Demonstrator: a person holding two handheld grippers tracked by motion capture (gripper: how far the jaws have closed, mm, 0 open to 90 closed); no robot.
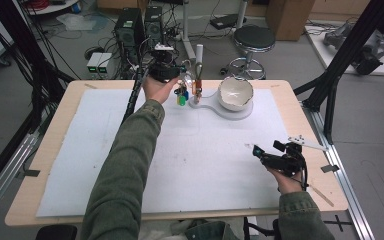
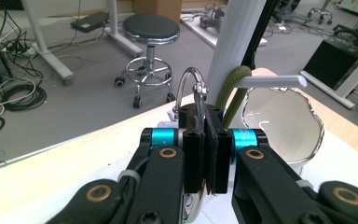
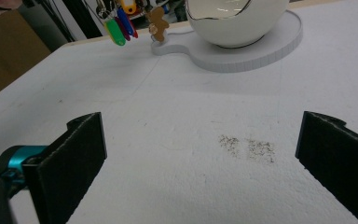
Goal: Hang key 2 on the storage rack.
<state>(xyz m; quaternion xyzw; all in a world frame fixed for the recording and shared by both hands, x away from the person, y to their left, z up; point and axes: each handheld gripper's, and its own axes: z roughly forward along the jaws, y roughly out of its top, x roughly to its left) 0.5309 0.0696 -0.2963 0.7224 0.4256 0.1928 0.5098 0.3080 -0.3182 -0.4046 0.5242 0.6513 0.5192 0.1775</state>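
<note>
The left gripper (image 1: 172, 75) is clamped on a silver key ring (image 2: 192, 88), its jaws pressed together on the wire loop at the far middle of the table (image 1: 50, 145). From the ring hang coloured key tags (image 3: 120, 25), green, blue and red, with a brown figure-shaped charm (image 3: 156, 24) beside them, dangling just above the narrow end of a white stand (image 1: 215, 106). A white post (image 2: 235, 42) rises from that end with a thin peg (image 2: 272, 81) sticking out sideways, and a white bowl (image 1: 235, 93) with a wavy rim sits on the stand's round end to the right. The right gripper (image 1: 275, 156) rests near the right edge with its jaws spread wide and nothing between them. A white mat (image 1: 205, 160), faintly stained, covers the wooden table. Beyond it lie a grey floor, a black stool (image 1: 252, 40), computer towers (image 1: 130, 27) and tangled cables.
</note>
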